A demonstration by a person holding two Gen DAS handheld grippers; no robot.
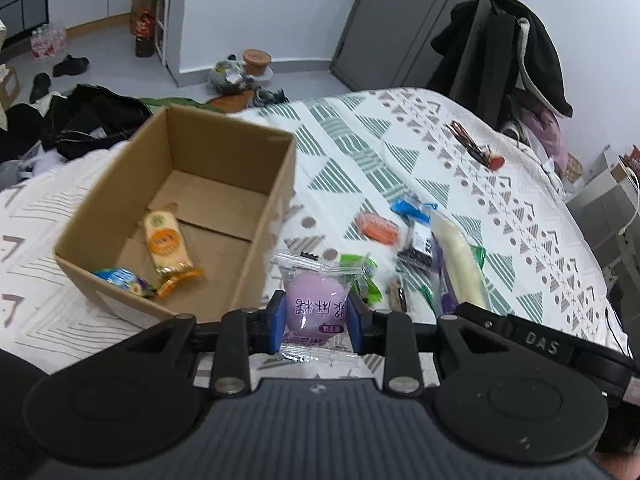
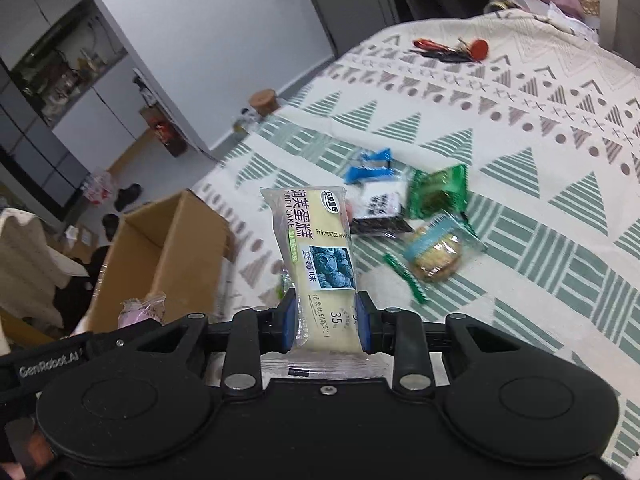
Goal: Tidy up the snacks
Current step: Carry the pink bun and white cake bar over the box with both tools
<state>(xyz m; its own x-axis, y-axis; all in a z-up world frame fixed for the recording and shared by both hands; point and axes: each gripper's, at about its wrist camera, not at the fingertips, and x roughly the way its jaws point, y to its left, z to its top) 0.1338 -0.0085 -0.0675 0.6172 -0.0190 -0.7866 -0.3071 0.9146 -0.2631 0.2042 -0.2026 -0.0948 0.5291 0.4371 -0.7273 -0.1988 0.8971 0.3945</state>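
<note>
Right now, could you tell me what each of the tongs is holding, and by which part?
Left tongs pinch the purple mochi packet across its middle. Right tongs pinch the cake packet near its lower end.

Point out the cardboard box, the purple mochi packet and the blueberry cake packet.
cardboard box (image 1: 264,216): left wrist view, right outer wall.
purple mochi packet (image 1: 318,304): left wrist view, purple middle.
blueberry cake packet (image 2: 320,256): right wrist view, blueberry picture.

orange pack (image 1: 378,229): blurry, mid frame | cardboard box (image 2: 168,256): inside hidden, left | small black thing (image 1: 398,300): can't tell
</note>
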